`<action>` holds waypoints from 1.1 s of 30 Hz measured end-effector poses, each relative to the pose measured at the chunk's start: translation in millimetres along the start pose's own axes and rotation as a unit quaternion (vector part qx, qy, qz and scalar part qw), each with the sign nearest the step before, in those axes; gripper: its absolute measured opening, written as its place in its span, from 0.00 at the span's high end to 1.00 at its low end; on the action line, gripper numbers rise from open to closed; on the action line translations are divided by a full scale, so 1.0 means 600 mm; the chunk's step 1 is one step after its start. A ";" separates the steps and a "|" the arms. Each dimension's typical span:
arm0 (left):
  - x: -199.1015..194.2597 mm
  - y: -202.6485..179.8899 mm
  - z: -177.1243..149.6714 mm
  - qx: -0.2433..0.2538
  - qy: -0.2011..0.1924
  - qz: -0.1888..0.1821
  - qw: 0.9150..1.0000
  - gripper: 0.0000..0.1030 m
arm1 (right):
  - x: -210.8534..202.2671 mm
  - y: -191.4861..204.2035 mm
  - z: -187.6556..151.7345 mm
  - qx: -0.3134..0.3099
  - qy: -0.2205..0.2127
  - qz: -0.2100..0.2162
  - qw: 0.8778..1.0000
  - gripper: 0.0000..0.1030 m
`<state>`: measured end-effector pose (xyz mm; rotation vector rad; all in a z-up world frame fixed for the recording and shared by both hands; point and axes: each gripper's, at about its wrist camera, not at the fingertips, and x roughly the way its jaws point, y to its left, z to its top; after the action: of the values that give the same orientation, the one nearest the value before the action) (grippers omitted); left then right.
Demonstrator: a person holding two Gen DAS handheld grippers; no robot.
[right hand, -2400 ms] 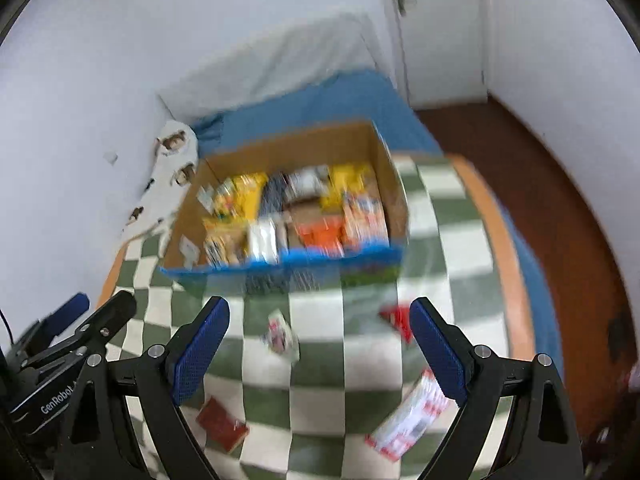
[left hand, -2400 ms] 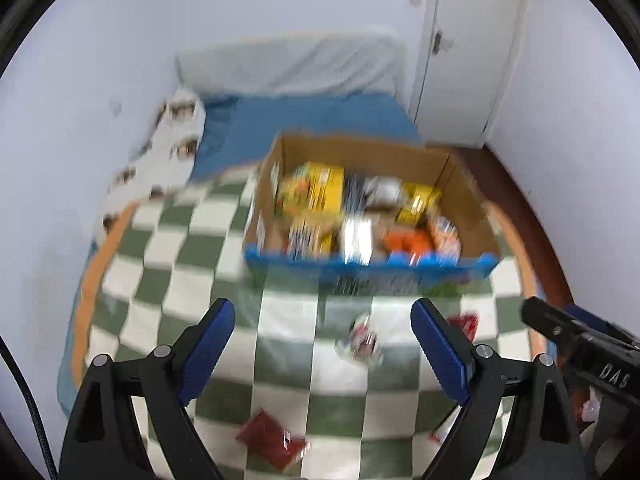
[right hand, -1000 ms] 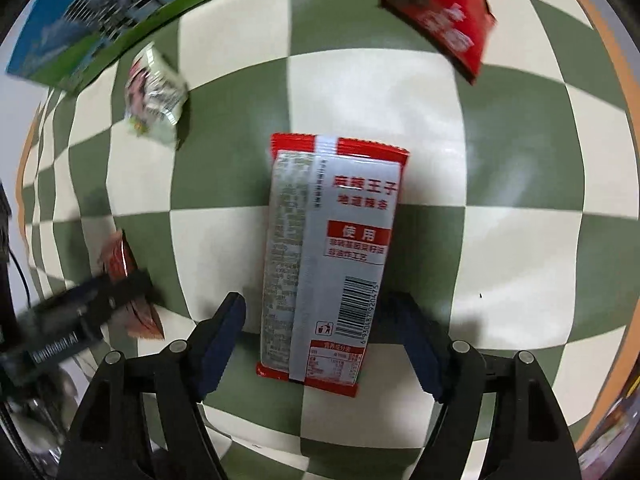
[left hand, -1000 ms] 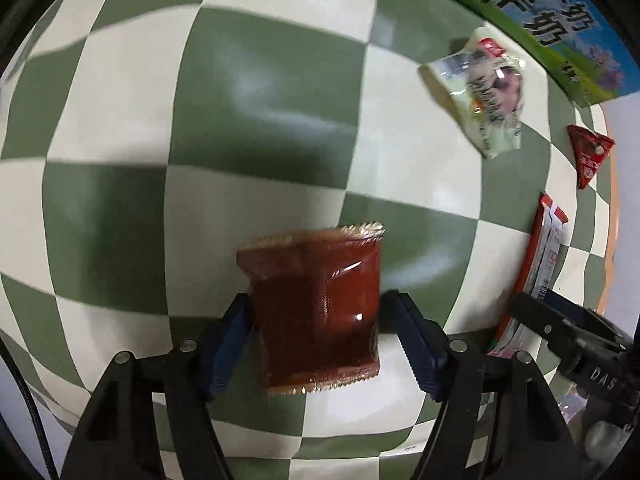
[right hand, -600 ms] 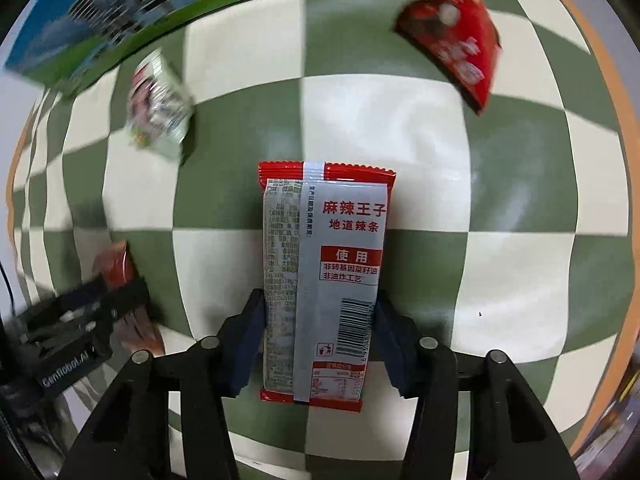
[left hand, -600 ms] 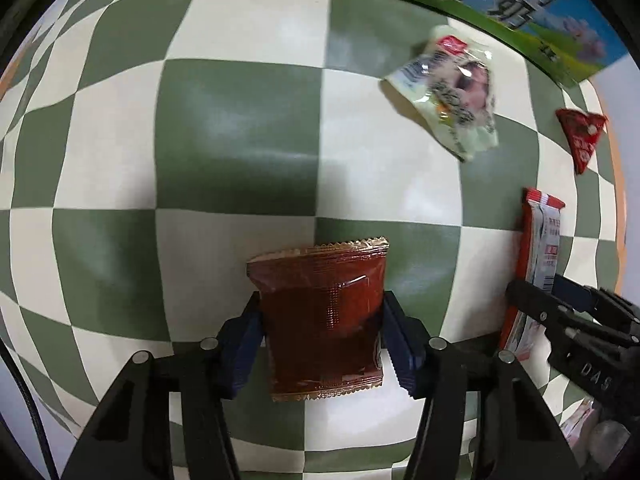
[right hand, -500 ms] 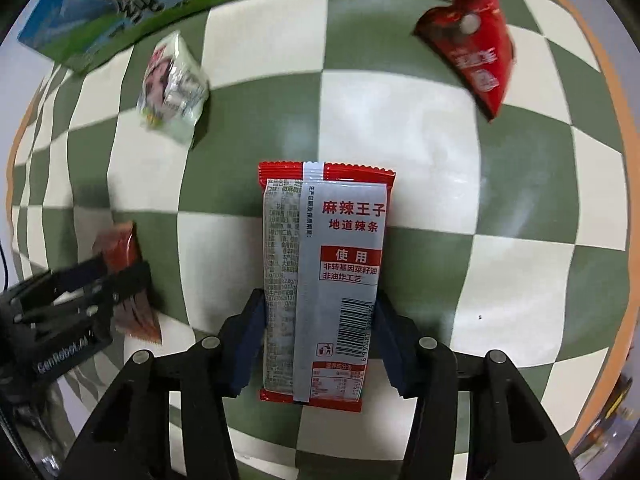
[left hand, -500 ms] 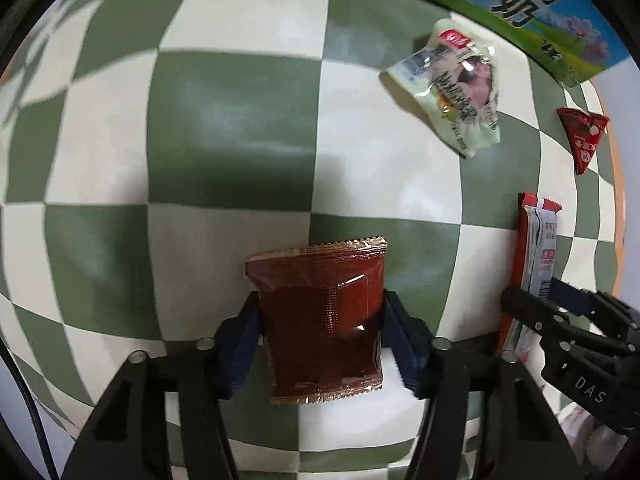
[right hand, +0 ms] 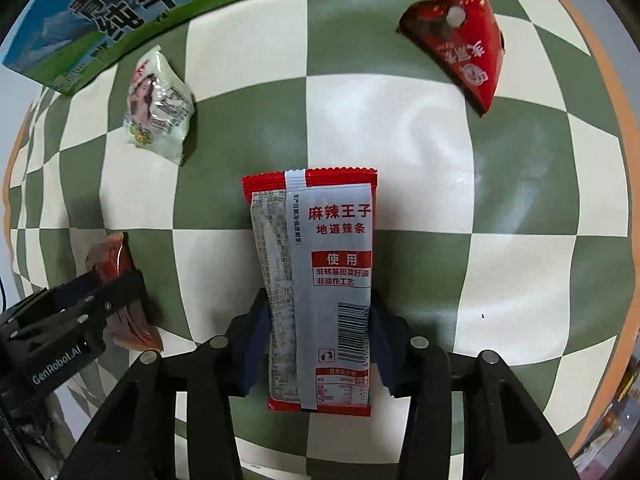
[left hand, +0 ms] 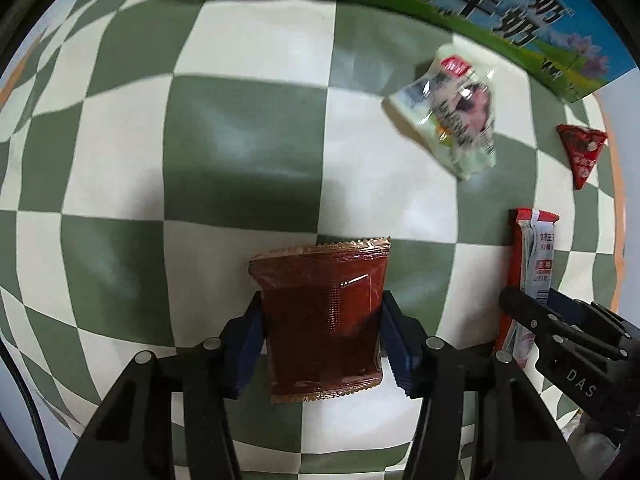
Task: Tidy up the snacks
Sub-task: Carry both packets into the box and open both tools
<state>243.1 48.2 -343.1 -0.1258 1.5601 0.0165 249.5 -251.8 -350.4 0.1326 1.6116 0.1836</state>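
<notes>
Both grippers point down at the green-and-white checked cloth.

Left gripper: jaws closing, blue pads against both side edges of the dark red-brown sachet. The sachet's near end sits between the fingers; its far end sticks out over the cloth. Can't tell if it is lifted or flat on the cloth.

Right gripper: jaws pressed in on the red-and-grey snack bar, pinching its near half, back side with barcode up. The pads are mostly hidden behind the wrapper edges.

Loose on the cloth:
- pale green packet, far left of the bar, near the box
- red triangular packet, far right

The printed box runs along the far edge, cut off by the frame; only its blue-and-green side with large characters shows, contents out of view.

Each gripper shows in the other's view only as a black body at the edge; its pads and most of what it holds are hidden there. Bottom right corner beyond the cloth's orange border is blurred clutter, unreadable.
</notes>
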 end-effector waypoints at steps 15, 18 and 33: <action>-0.270 -0.034 0.092 0.050 -0.113 -0.106 0.987 0.50 | -0.276 0.020 0.064 -0.020 -0.113 0.115 0.987 0.55; -0.307 -0.039 0.136 0.055 -0.125 -0.119 0.983 0.50 | -0.322 0.026 0.110 -0.026 -0.142 0.132 0.981 0.55; -0.237 -0.038 0.458 0.030 -0.063 -0.071 0.995 0.50 | -0.313 0.094 0.429 -0.040 -0.153 0.086 0.984 0.55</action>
<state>517.4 60.2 -197.9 -0.1839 1.4220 -0.1316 514.6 -224.5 -166.5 0.2274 1.2839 0.3431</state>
